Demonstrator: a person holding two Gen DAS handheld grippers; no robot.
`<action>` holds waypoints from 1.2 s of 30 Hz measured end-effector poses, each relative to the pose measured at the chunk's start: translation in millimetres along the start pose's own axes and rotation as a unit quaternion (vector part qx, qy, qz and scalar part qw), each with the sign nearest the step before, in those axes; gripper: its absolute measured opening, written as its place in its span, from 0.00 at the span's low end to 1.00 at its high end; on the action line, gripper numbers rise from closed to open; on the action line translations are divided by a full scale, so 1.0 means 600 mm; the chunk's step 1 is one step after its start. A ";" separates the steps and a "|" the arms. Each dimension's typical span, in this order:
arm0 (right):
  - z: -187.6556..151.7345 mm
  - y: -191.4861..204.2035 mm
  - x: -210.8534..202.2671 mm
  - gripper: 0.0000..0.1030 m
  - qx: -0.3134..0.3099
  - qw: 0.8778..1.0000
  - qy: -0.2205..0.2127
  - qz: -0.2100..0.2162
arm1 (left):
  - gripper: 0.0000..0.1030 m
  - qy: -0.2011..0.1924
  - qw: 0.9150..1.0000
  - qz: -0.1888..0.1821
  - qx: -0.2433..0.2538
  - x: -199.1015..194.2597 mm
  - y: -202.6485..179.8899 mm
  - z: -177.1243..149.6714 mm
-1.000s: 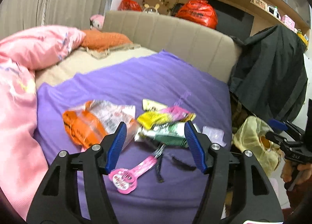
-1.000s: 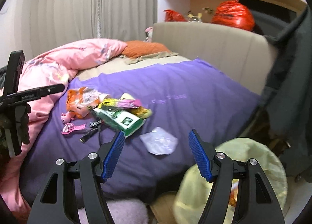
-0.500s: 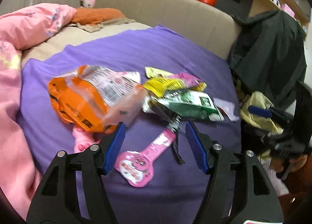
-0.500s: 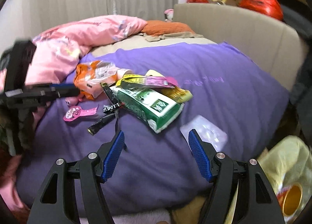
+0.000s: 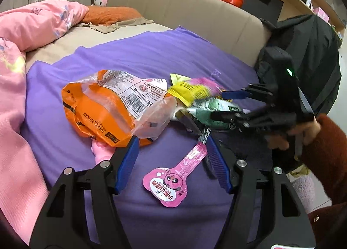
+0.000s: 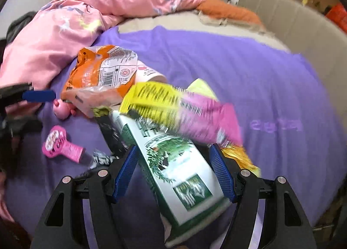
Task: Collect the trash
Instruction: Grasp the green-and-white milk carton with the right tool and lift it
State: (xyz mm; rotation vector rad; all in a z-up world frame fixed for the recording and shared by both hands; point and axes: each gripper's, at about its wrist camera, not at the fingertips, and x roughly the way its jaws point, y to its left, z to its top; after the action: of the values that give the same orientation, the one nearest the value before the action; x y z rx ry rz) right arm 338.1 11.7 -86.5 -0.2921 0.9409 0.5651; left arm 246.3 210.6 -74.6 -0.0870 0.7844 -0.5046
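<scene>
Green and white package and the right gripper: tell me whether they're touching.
Cannot tell. In the right wrist view the green and white package lies between the open fingers of the right gripper, but blur and overlap hide any contact or gap.

On the bedspread (image 5: 138, 58) the snack bag (image 5: 102, 106) lies left of the wrapper pile (image 5: 195, 93), the lollipop wrapper (image 5: 173, 179) before them, the quilt (image 5: 32, 23) farther left

Between the left gripper's (image 5: 172, 161) ribbed blue pads and matt black plastic arms lies a glossy pink foil wrapper (image 5: 171, 186) on smooth matt purple cloth (image 5: 141, 58). Ahead-left, a crinkled orange-and-clear plastic bag (image 5: 102, 106) shines. Between the right gripper's (image 6: 173, 170) pads sits a glossy green-and-white pack (image 6: 184, 175); beyond it, shiny yellow-pink film (image 6: 173, 106).
</scene>
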 end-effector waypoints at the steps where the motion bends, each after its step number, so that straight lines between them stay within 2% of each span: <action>1: 0.005 0.000 0.011 0.63 0.004 1.000 0.010 0.012 | 0.59 0.002 1.000 0.003 0.006 0.002 -0.002 -0.001; 3: 0.009 0.010 0.025 0.63 0.001 1.000 0.023 0.016 | 0.59 0.004 1.000 0.008 0.016 0.004 -0.004 -0.003; 6: 0.003 0.025 0.029 0.60 -0.005 1.000 0.028 -0.008 | 0.59 0.003 1.000 0.006 0.011 0.001 0.002 -0.002; 8: -0.007 0.023 0.021 0.56 0.025 0.999 0.029 -0.015 | 0.59 0.003 1.000 0.003 -0.001 -0.001 0.010 0.000; 13: -0.040 0.003 -0.019 0.50 0.110 0.993 0.028 0.007 | 0.59 0.006 0.999 0.003 -0.043 -0.001 0.039 0.004; 18: -0.061 0.015 -0.038 0.50 0.112 0.993 0.028 0.018 | 0.59 0.008 0.997 0.013 -0.072 0.003 0.055 0.004; 21: -0.050 0.020 -0.029 0.50 0.096 0.995 0.026 0.005 | 0.59 0.011 0.997 0.015 -0.070 0.005 0.054 0.003; 25: -0.008 0.031 -0.007 0.50 0.049 0.998 0.029 -0.027 | 0.59 0.005 0.997 0.012 -0.073 -0.002 0.056 0.004; 30: 0.025 0.049 0.019 0.50 -0.001 0.997 0.065 -0.048 | 0.59 -0.004 0.996 0.009 -0.087 -0.011 0.066 0.007; 32: 0.032 0.057 -0.006 0.49 -0.003 0.997 0.041 -0.062 | 0.59 -0.006 0.996 0.008 -0.089 -0.014 0.068 0.008; 36: 0.035 0.064 -0.080 0.48 0.014 0.998 -0.027 -0.048 | 0.59 -0.003 0.997 0.011 -0.083 -0.012 0.063 0.009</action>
State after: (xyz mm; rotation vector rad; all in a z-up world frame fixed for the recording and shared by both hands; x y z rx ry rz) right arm 308.2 37.6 -34.8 -0.2939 0.8761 0.4691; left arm 261.1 246.6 -76.2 -0.2331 0.8193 -0.4183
